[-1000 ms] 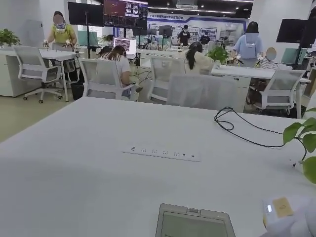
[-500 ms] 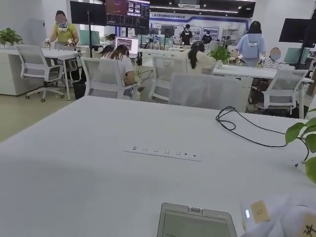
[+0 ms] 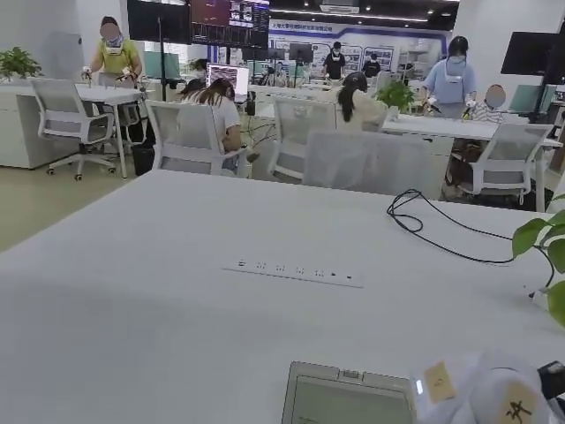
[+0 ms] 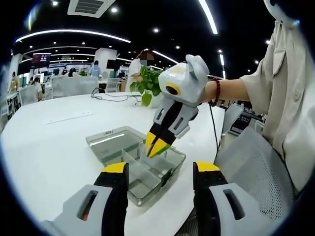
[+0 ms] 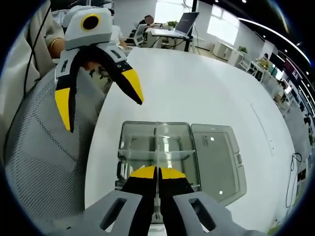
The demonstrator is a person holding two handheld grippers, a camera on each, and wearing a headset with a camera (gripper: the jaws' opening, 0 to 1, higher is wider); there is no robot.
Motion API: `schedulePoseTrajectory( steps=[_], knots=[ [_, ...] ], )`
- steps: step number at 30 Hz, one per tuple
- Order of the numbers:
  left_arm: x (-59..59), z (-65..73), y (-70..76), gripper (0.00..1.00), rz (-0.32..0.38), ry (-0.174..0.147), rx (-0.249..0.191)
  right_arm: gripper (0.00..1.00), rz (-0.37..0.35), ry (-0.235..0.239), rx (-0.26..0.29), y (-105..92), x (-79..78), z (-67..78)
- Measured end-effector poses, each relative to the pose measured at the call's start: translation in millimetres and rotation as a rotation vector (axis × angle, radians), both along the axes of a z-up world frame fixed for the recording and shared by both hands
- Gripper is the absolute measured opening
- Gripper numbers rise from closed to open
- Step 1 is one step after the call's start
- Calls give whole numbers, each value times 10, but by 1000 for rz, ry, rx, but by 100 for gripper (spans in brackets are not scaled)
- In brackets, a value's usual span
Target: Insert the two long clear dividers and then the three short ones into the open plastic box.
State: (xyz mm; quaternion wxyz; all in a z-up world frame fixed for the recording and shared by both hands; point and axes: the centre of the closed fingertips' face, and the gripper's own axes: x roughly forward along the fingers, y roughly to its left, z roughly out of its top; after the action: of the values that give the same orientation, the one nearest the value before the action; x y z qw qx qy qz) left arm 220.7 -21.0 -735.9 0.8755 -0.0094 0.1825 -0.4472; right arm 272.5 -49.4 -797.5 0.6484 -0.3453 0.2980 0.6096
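The open clear plastic box lies on the white table near its edge, its lid folded flat beside it. My right gripper hovers over the box, shut on a thin clear divider that stands upright in the box. Another clear divider crosses the box at right angles to it. My left gripper is open and empty, held back from the box; in the right gripper view the left gripper hangs above the table edge. The right gripper dips into the box. The lid lies at the bottom of the head view.
A grey mesh chair stands at the table edge beside the box. A power strip is set in the table, a black cable trails at the far right, and a potted plant leans in. People sit at desks beyond.
The white body of the right gripper has slid leftward along the bottom right of the head view, closer to the lid. The head camera has shifted slightly.
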Motion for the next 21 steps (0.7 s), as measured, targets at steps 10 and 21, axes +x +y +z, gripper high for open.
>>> schedulePoseTrajectory(
  steps=[10, 21],
  knots=[
    [-2, -5, 16, 52, 2, -7, 8, 2, 11, 8, -65, 12, -6, -148],
    [-15, -2, -3, 55, -6, -10, 4, 2, 21, 12, -136, 15, 1, -237]
  ],
)
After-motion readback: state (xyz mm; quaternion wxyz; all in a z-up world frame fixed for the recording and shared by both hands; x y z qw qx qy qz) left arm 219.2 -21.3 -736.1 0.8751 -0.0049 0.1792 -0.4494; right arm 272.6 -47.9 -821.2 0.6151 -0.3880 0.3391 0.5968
